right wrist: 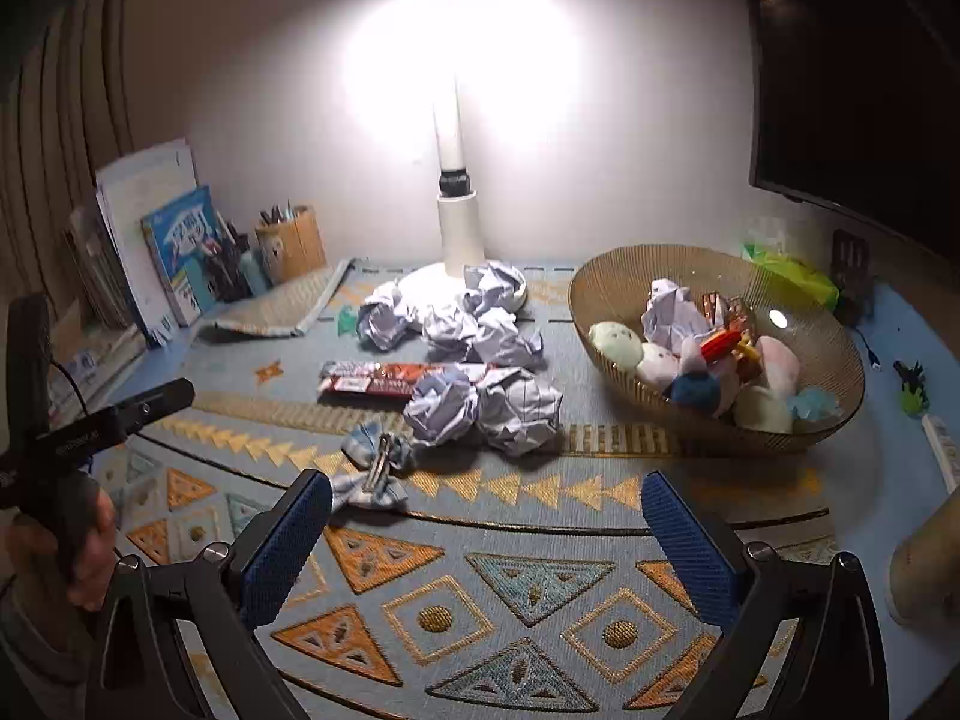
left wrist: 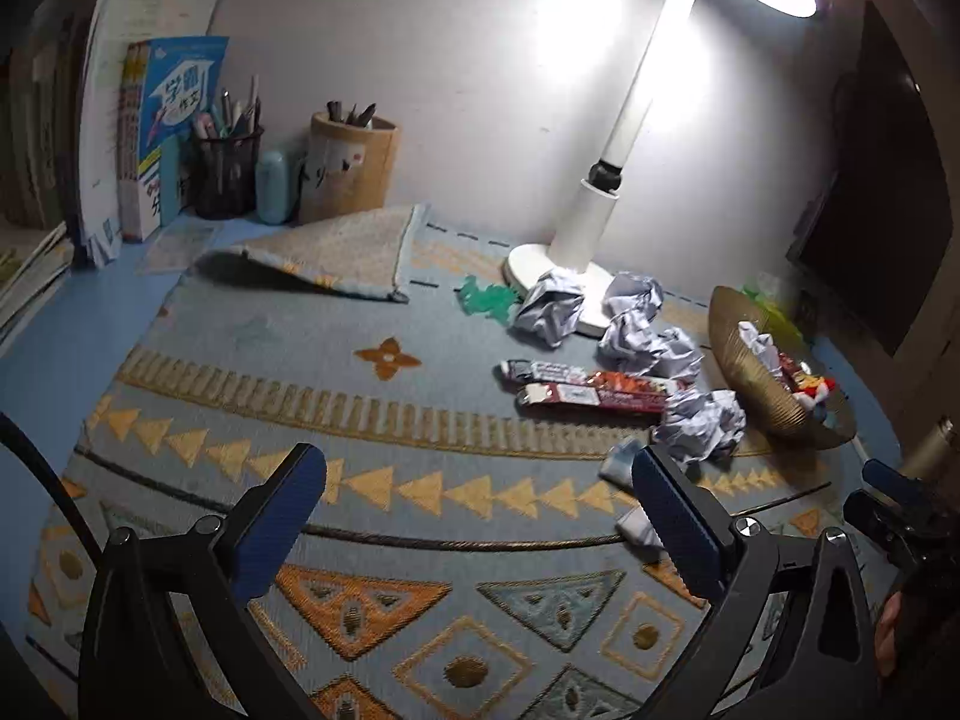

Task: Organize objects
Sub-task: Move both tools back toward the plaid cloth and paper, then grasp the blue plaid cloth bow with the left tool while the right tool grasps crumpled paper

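**Right wrist view: both grippers spread and holding nothing over a cluttered mat**

The right gripper [right wrist: 486, 531] hangs with its blue-padded jaws wide apart, nothing between them; the left gripper [left wrist: 480, 516] is likewise spread and bare.

Five or so crumpled white paper balls [right wrist: 489, 402] lie loose on the mat, though overlap makes the tally uncertain, and one more sits in the round gold wire basket [right wrist: 606, 276] among several pastel plush toys [right wrist: 660, 363]. Two long red-and-white snack packets [right wrist: 396, 378] lie side by side, just left of the nearest paper balls. One blue-and-white cloth bow with a metal hair clip [right wrist: 375, 468] lies nearest the right gripper.

All rest on a blue woven mat with orange triangles [right wrist: 528, 594], its far left corner folded over. A white desk lamp [right wrist: 459, 222] stands lit against the pale wall; two pen holders [left wrist: 351, 165] and upright books [left wrist: 174, 126] line the back left.
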The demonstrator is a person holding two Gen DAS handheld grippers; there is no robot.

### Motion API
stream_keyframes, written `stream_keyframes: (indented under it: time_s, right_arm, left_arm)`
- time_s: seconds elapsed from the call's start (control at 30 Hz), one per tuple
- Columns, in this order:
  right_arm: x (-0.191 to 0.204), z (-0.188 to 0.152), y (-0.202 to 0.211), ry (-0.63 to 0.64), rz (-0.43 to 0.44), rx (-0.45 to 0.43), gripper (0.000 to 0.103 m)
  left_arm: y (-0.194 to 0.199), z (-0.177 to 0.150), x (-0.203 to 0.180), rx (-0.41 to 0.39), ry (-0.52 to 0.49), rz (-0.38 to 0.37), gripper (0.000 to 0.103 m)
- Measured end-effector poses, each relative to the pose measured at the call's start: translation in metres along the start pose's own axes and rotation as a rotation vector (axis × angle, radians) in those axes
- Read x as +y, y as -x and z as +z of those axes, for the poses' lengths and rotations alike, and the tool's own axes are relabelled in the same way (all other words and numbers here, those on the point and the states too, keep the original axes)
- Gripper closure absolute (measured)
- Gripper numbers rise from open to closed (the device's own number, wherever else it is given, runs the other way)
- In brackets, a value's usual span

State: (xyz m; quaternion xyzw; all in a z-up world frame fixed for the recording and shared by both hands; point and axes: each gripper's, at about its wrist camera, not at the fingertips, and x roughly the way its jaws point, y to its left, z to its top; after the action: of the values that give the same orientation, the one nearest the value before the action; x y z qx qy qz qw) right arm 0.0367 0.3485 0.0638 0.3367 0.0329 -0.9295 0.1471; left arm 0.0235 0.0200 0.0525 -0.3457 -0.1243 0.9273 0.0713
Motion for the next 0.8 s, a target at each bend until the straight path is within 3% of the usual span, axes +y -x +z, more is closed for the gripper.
stream_keyframes:
  time_s: [0.2, 0.3, 0.37, 0.4, 0.53, 0.7, 0.8]
  right_arm:
    - [-0.023, -0.026, -0.052, -0.111, -0.037, 0.117, 0.0]
    - [-0.039, -0.03, -0.077, -0.198, -0.088, 0.252, 0.0]
    - [-0.036, -0.028, -0.084, -0.166, -0.155, 0.271, 0.0]
    - [-0.033, -0.028, -0.087, -0.145, -0.177, 0.283, 0.0]
    - [-0.033, -0.028, -0.084, -0.128, -0.167, 0.281, 0.0]
    - [-0.034, -0.029, -0.082, -0.126, -0.168, 0.28, 0.0]
    - [-0.034, -0.029, -0.082, -0.125, -0.167, 0.28, 0.0]
  left_arm:
    - [-0.021, -0.013, 0.002, 0.04, -0.01, 0.093, 0.001]
    - [-0.037, -0.014, -0.002, 0.121, -0.029, 0.171, 0.001]
    - [-0.052, -0.013, -0.004, 0.196, -0.044, 0.219, 0.001]
    - [-0.052, -0.013, -0.008, 0.192, -0.061, 0.239, 0.001]
    - [-0.055, -0.018, -0.018, 0.22, -0.12, 0.282, 0.001]
    - [-0.053, -0.018, -0.017, 0.218, -0.109, 0.268, 0.002]
    - [-0.046, -0.006, -0.03, 0.194, -0.062, 0.061, 0.003]
